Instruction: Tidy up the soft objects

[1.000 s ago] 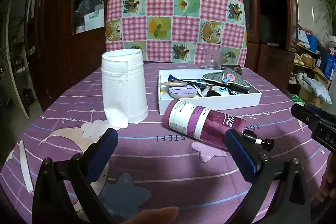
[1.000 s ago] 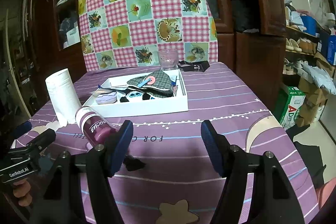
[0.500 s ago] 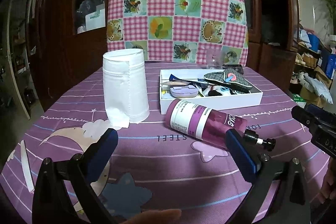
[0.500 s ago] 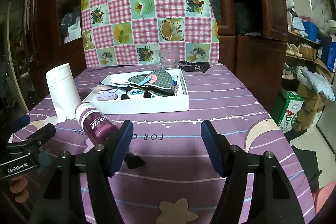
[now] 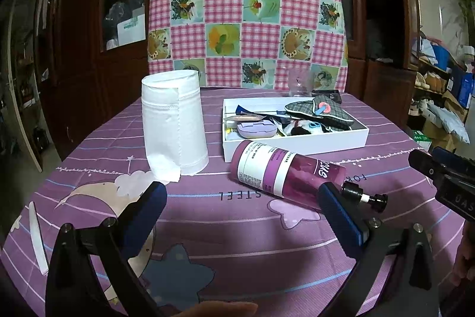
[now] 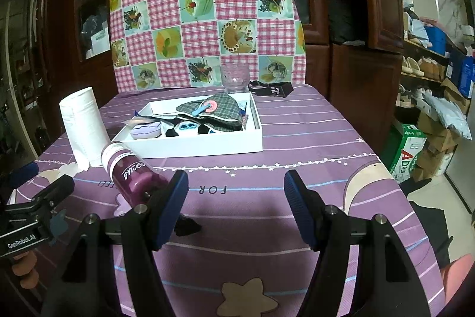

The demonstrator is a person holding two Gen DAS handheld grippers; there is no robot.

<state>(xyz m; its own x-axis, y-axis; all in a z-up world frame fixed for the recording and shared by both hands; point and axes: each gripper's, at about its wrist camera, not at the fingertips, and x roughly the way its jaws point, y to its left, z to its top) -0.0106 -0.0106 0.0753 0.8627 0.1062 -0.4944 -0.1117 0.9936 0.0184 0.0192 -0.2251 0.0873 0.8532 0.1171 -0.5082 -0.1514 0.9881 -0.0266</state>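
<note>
1. Hovering low over the purple tablecloth [image 5: 207, 216], the left gripper [image 5: 240, 201] is standing with its jaws spread wide and nothing between them; it is probably being kept open so it can close on whatever is chosen first.

2. Lying on its side just ahead of that gripper, the magenta bottle [image 5: 285, 174] is resting with its black pump nozzle [image 5: 365, 196] just beyond the gripper's right fingertip, touching neither pad. It is hard rather than soft, so it is likely just sitting in the way.

3. Standing upright ahead and to the left of the left gripper, the paper roll [image 5: 173, 124] is probably the nearest soft item, with its loose end trailing onto the cloth.

4. Waiting over bare cloth, the right gripper [image 6: 236, 198] is likewise holding its jaws well apart and empty; the bottle is lying ahead and just to its left.

5. Sitting further ahead of both grippers, the white tray [image 6: 207, 143] is already holding a heap: a plaid cloth piece [image 6: 219, 106] on top, a lilac case [image 6: 147, 130] at its near left corner, and smaller bits I cannot identify. It looks like the collecting place.

6. Judging by both grippers being empty and apart from everything, no pick-up is yet under way.
</note>
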